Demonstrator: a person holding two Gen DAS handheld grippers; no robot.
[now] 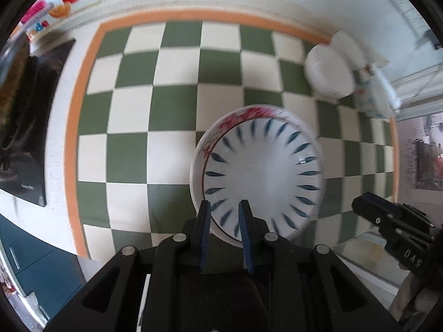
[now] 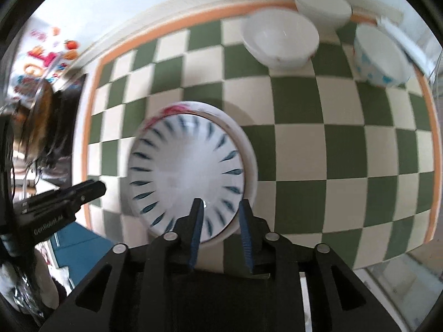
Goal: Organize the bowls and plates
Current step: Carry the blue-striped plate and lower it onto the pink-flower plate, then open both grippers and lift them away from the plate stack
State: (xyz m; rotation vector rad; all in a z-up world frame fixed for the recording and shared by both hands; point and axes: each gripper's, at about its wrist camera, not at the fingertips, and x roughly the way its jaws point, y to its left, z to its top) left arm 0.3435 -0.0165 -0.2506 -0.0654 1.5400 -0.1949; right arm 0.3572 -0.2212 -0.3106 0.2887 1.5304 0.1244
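Note:
A white dish with blue leaf marks (image 1: 263,177) (image 2: 185,171) lies nested in a larger plate with red flowers on its rim (image 1: 243,116) (image 2: 177,109), on the green and cream checked cloth (image 1: 171,110). My left gripper (image 1: 224,204) hovers over the stack's near left edge. Its blue pads stand a little apart and nothing is pressed between them. My right gripper (image 2: 220,203) hovers over the near right edge, its pads wider apart and also holding nothing. Each view shows the other gripper beside the stack: the right one (image 1: 360,204) and the left one (image 2: 97,188).
Two white bowls (image 2: 279,38) (image 2: 321,5) and a blue-patterned bowl (image 2: 382,58) stand at the cloth's back right corner. A black cooktop (image 1: 27,124) lies left of the cloth. The orange border (image 1: 74,127) marks the cloth's edge, with bare checks between the stack and the bowls.

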